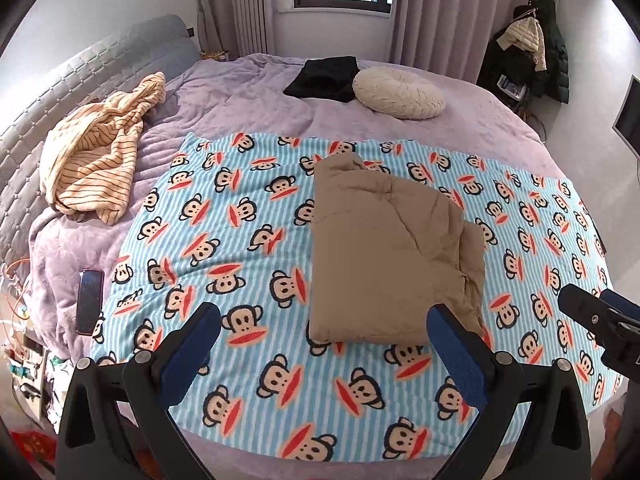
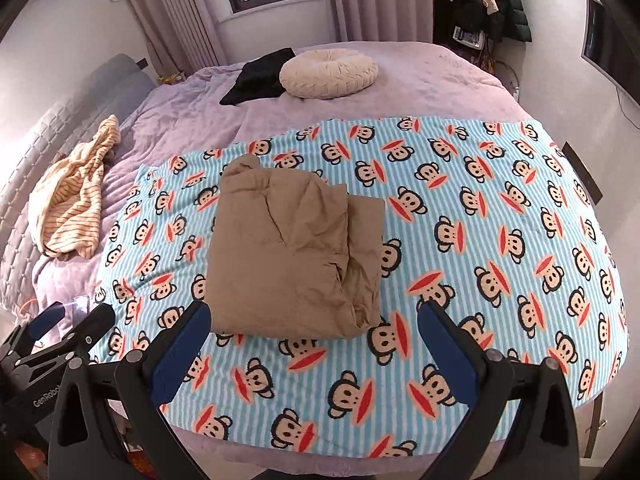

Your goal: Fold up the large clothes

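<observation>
Left wrist view showed the coat [image 1: 384, 248] lying folded, both grippers [image 1: 324, 332] [image 2: 314, 328] wide and empty; next probably the striped garment [image 1: 96, 160].

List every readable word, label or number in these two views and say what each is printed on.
"GenRobo", cut off after that: white print on the body of the left claw, seen in the right wrist view.
Item by the coat rack: some print, too small to read.
Red packet on the floor: pattern or print, too blurred to read.
Monkey blanket: cartoon faces only, no text.
</observation>
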A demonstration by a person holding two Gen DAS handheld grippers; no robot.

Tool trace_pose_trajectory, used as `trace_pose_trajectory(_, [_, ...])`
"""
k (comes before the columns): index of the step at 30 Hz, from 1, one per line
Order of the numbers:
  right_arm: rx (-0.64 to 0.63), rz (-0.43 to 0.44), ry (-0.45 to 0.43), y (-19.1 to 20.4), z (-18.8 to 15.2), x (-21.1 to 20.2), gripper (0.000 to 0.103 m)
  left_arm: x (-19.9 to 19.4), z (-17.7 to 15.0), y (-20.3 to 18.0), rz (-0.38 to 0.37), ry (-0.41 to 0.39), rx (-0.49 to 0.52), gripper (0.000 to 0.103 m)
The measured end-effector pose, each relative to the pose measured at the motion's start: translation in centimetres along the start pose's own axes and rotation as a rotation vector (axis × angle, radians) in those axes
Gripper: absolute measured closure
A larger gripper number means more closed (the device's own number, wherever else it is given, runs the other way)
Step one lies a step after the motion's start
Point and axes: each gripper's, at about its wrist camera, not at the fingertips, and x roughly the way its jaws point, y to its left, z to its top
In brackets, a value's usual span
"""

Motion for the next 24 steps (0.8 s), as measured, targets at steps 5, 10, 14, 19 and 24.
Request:
trace_pose_trajectory(5, [0.001, -0.001, -0.003, 0.17, -0.08, -0.08, 0.0, -0.01, 0.05, 0.02, 0.001, 0.0, 0.001, 0.0])
trace_pose_trajectory(10, [0.002, -0.002, -0.003, 0.02, -0.11, -0.08, 0.0, -0.07, 0.11, 0.04, 0.006, -0.003, 0.007, 0.0])
trace_pose_trajectory(14, [0.001, -0.003, -0.004, 0.03, -0.09, -0.09, 0.0, -0.05, 0.13, 0.02, 0.008, -0.002, 0.006, 0.0])
trace_pose_trajectory(19, [0.0, -0.004, -0.004, 0.03, -0.1, -0.13, 0.0, -0.09, 0.16, 0.07, 0.009, -0.006, 0.008, 0.0])
trace_pose_trajectory(24, [0.0, -0.002, -0.004, 0.0, -0.08, -0.13, 0.0, -0.21, -0.05, 0.33, 0.019, -0.008, 0.006, 0.0])
